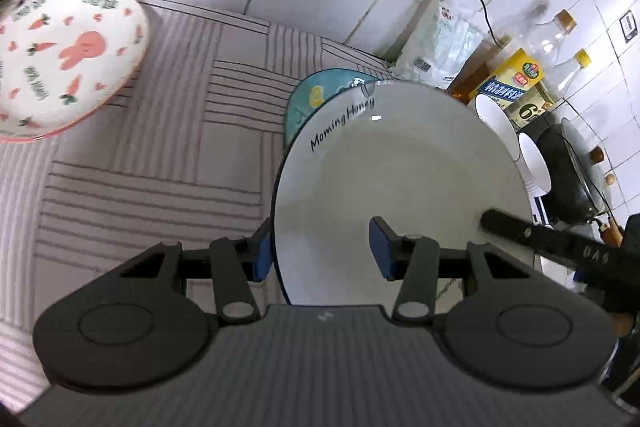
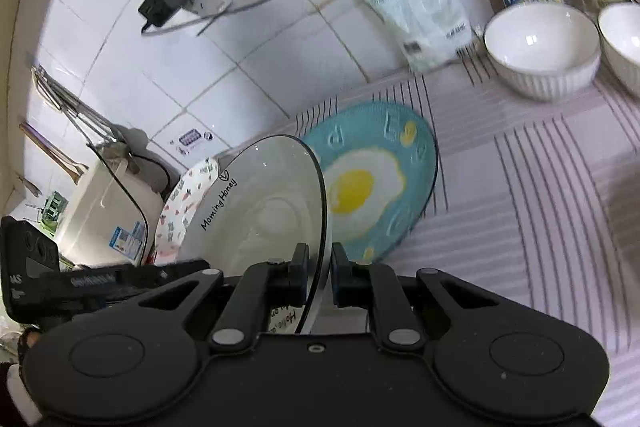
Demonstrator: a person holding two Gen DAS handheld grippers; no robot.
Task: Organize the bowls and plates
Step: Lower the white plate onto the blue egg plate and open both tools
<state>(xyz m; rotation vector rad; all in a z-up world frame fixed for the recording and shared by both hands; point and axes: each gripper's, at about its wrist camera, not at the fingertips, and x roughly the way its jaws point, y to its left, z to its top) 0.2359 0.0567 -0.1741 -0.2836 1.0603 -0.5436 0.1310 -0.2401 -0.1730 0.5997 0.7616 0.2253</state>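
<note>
A white "Morning Honey" plate [image 1: 400,179] with a dark rim is held tilted above the striped cloth [image 1: 160,155]. My left gripper [image 1: 320,255] is open, its fingers straddling the plate's near rim without clamping it. My right gripper [image 2: 320,275] is shut on the same plate [image 2: 264,223] at its rim. A teal fried-egg plate [image 2: 372,179] lies on the cloth behind it, and also shows in the left wrist view [image 1: 316,95]. A carrot-and-rabbit plate [image 1: 68,59] sits at far left. Two white bowls [image 2: 540,47] stand at the back right.
Oil and vinegar bottles [image 1: 516,75], a plastic bag [image 1: 436,43] and a black wok [image 1: 572,179] line the tiled wall. A white appliance [image 2: 104,215] and a plugged-in charger [image 2: 168,3] are on the left in the right wrist view.
</note>
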